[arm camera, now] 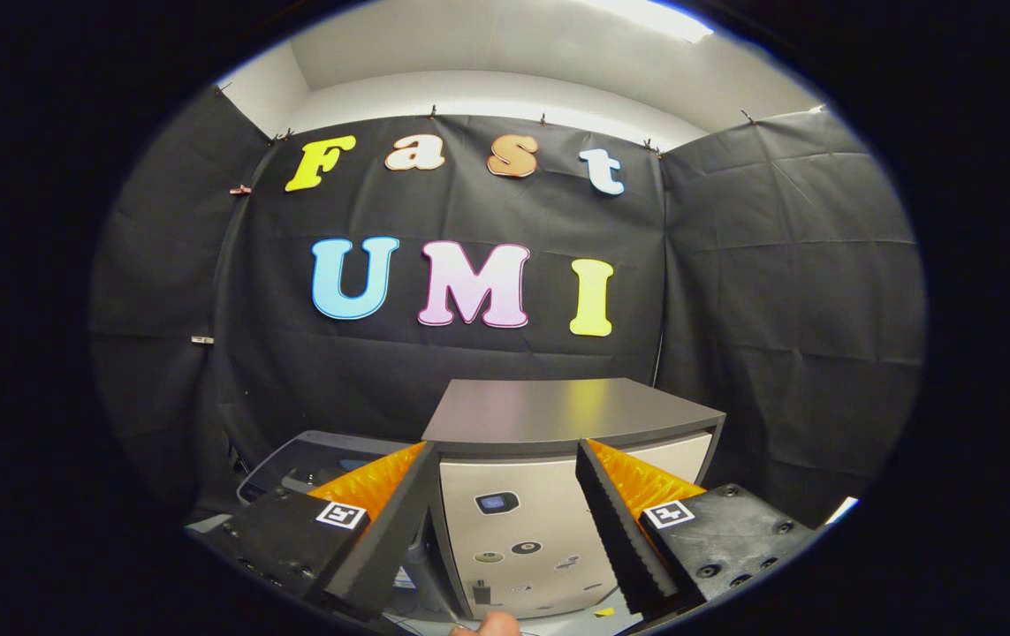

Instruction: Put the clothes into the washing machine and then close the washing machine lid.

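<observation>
The washing machine is a box with a flat dark grey top and a pale front panel that carries a small screen and a few round buttons. It stands just ahead of my fingers, against the black cloth wall. My gripper is open, and its two fingers frame the machine's front panel with nothing held between them. The machine's top surface looks flat and level; whether it is a lid that is down, I cannot tell.
A dark grey rounded housing sits low to the left of the machine, partly behind my left finger. A person's fingertip pokes in below the front panel. Black cloth walls close the booth on three sides.
</observation>
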`<state>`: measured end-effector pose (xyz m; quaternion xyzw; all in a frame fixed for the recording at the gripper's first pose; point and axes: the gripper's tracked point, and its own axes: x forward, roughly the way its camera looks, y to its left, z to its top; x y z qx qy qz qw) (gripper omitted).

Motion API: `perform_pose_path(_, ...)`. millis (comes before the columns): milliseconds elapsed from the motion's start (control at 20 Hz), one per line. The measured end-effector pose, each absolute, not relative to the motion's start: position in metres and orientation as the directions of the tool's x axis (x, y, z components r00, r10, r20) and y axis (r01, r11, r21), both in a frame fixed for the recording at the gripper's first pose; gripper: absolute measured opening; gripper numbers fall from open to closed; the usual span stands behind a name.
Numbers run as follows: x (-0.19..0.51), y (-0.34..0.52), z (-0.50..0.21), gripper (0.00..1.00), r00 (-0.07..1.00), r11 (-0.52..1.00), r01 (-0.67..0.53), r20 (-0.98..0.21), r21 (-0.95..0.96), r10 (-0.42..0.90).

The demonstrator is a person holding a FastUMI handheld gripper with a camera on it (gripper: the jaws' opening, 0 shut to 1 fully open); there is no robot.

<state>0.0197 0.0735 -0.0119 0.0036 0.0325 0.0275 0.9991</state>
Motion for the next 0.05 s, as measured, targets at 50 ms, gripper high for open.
perform_pose_path(50,0.0194,0.0742,-0.0109,0.98,0.996,0.998,-0.056,-0.063,0.006,0.056)
